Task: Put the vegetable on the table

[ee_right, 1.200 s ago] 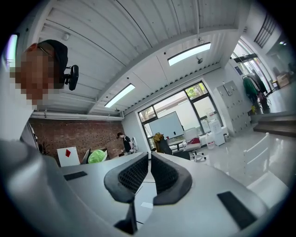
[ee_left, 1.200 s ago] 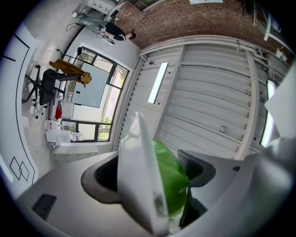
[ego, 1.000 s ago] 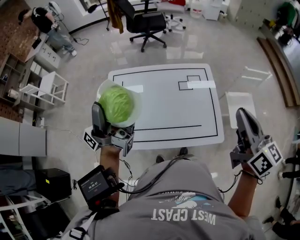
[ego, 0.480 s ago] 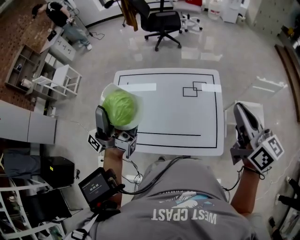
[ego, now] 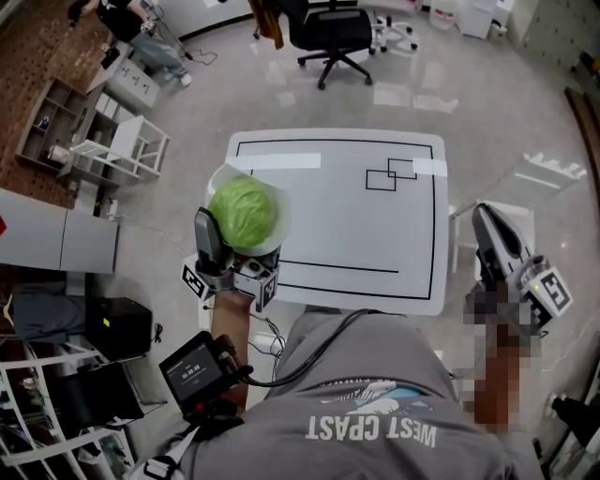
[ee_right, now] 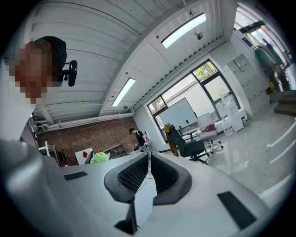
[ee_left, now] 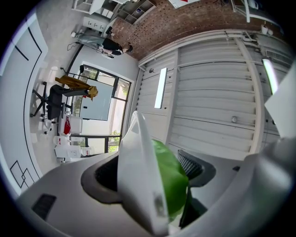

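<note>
Holding stage: left gripper (ego: pixel 232 246) has its jaws spread wide and clamped on the cabbage (ego: pixel 242 214), which sits in a white cover (ego: pixel 220 178) (bowl or wrap, can't tell). In the left gripper view the pads bear on it from both sides. Cabbage is up in the air, over the table's near-left edge in the head view, and not resting on the top. Gripper points up and away from the surface, so it likely needs tipping down first.

Table (ego: pixel 347 225) top is bare apart from a black outline (ego: pixel 337 270) and two tape strips (ego: pixel 272 161), so there's plenty of landing room. Off the table's right side, well apart, is the right gripper (ego: pixel 487 225), with jaws closed on nothing.

My read:
- **Done:** pick and carry.
- **Left:** move in over the top, lower until the cabbage rests, open, back out.
- **Progress:** past halfway, I'd guess.

Around, left to right:
- shelves (ego: pixel 56 117), rack (ego: pixel 127 155) and a person (ego: pixel 127 19) at far left
- black box (ego: pixel 117 326) on the floor
- screen unit (ego: pixel 192 370) strapped to the left forearm
- office chair (ego: pixel 333 28) beyond the far edge
- white stand (ego: pixel 461 234) just right of the table

None of it lies between cabbage and top.

Risks as I see them:
- A round cabbage released near the edge may roll off.
- The cover could slip between the pads.
</note>
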`<state>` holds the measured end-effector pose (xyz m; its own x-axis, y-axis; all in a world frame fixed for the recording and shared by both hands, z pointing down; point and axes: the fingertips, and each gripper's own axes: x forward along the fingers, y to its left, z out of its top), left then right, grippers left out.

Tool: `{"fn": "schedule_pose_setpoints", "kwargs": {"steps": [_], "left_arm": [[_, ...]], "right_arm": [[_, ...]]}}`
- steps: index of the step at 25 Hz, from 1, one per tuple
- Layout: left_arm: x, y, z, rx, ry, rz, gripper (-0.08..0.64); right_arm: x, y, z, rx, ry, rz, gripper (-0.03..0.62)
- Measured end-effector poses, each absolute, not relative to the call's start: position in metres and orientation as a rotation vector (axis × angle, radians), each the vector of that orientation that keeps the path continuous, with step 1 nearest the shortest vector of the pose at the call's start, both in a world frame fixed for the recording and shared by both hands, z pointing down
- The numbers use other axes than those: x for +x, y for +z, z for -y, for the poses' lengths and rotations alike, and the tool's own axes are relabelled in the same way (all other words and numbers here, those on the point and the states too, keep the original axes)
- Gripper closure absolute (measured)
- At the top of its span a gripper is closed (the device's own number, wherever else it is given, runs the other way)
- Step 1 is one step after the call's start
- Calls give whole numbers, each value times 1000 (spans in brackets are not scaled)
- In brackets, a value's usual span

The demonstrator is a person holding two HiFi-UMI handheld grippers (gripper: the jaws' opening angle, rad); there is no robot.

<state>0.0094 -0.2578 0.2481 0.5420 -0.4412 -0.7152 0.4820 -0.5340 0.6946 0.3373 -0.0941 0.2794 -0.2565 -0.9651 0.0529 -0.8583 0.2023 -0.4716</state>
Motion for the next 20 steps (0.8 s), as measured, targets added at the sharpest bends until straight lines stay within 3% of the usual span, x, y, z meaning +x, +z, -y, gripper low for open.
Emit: {"fn": "schedule_pose_setpoints", "kwargs": {"steps": [20], "left_arm": [[36, 312, 342, 1759, -988, -12, 183]], "right_arm": [[330, 302, 152, -1794, -690, -2158, 584]]}}
